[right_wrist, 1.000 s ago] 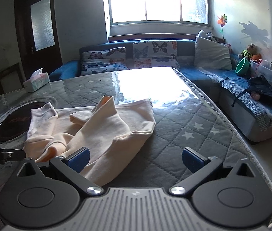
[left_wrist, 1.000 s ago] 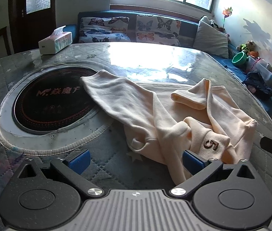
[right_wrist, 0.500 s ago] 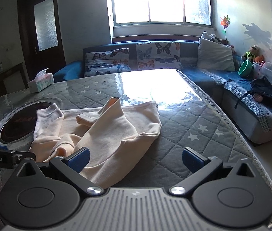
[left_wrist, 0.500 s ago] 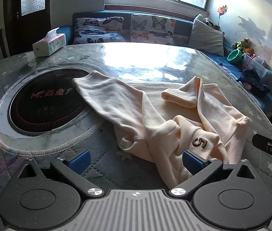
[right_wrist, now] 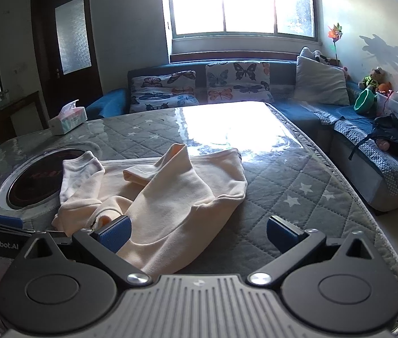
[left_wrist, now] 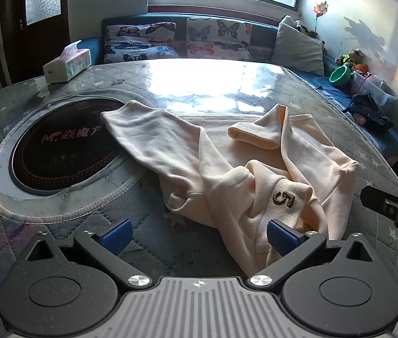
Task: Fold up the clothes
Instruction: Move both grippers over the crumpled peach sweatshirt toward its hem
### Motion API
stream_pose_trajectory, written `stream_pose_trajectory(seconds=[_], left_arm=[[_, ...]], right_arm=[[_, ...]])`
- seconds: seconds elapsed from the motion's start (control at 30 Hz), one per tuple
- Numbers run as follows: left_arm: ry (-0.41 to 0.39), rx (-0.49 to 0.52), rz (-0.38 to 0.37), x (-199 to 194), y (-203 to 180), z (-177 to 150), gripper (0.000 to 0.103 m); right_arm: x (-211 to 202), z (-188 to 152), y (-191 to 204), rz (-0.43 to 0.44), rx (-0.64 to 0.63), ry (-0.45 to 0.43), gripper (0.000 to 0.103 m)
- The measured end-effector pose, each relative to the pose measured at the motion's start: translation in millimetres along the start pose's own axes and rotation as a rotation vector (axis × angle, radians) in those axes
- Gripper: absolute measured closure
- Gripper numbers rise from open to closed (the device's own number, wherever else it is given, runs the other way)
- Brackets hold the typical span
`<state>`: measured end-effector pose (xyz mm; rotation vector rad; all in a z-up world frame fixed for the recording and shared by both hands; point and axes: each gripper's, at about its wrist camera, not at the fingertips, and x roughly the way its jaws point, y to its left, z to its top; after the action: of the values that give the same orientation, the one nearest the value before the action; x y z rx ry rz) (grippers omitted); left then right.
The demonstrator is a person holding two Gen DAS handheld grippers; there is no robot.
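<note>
Top point(left_wrist: 227, 169): cream, long-sleeved, crumpled on the table point(left_wrist: 325, 107), toward its near edge and right of the middle; a brown "5" point(left_wrist: 283, 200) faces up near the front.
Sleeves: one reaches left over the rim of the round dark hob point(left_wrist: 63, 146) set in the table; the other lies folded back on the body, cuff point(left_wrist: 252, 135) pointing left.
Left tongs point(left_wrist: 199, 238): fingers apart, holding nothing; the right pad point(left_wrist: 283, 238) lies over the top's near hem, the left pad over bare quilted cover.
Right tongs point(right_wrist: 199, 232): fingers apart, holding nothing; the left pad point(right_wrist: 114, 232) lies over the top's point(right_wrist: 176, 197) near right part, the right pad over bare cover; whether either pad touches cloth I cannot tell.
Tissue box point(left_wrist: 66, 64): far left corner of the table.
</note>
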<state>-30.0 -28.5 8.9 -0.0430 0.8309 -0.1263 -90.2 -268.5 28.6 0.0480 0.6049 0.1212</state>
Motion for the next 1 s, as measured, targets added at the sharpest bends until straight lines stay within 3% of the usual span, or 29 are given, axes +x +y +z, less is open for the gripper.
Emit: stream_pose_trajectory(seconds=[1.0], left_arm=[[0.017, -0.009, 0.001, 3.6, 0.3, -0.9, 0.0]], right_arm=[[9.2, -1.1, 12.4, 0.021, -0.014, 0.026, 0.0]])
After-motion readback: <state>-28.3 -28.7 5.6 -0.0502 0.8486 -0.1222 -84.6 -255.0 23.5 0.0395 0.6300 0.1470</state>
